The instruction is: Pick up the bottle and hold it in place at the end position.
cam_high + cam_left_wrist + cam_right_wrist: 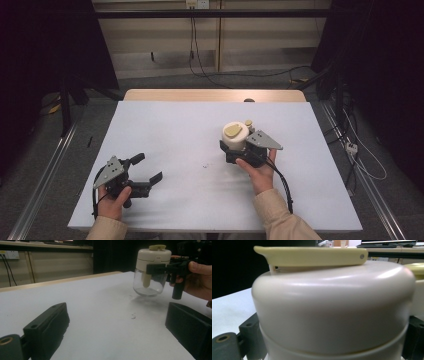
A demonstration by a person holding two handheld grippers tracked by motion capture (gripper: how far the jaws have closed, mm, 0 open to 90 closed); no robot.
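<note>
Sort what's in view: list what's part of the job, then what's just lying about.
Part of the job:
jar, with its cream lid
right gripper, shut on the jar
left gripper, open, apart from it

Lying about:
small dark speck on the table

Left tongs (117,327) gape over the white table (100,302); farther off, right tongs (160,268) clasp a glass jar (150,277).
</note>
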